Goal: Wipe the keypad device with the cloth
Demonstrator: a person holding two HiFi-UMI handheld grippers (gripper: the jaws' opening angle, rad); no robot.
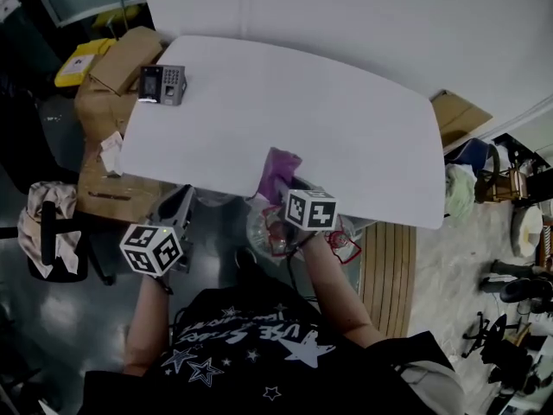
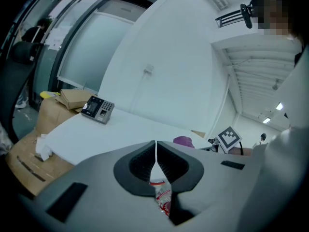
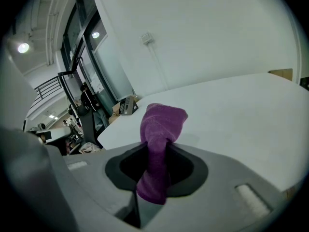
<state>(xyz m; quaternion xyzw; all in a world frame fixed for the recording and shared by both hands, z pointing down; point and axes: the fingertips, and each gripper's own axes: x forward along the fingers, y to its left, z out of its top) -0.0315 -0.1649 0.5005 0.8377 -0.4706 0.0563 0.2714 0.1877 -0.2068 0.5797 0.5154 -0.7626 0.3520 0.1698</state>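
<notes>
A: Any wording to read here?
B: Only white lettering among stars on the person's dark shirt [image 1: 251, 340], upside down and too blurred to spell out. The keypad device [image 1: 162, 84] on the bench [image 1: 346, 128] shows no legible figures.

A white table [image 1: 363, 137] is spread across the head view's centre, with a white wall [image 1: 389, 15] above it. Cardboard boxes [image 1: 117, 63] are stacked at upper left, and a dark floor [image 1: 52, 335] is seen at lower left.

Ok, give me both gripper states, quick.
Left gripper: closed, empty.
Right gripper: closed on the purple cloth.
</notes>
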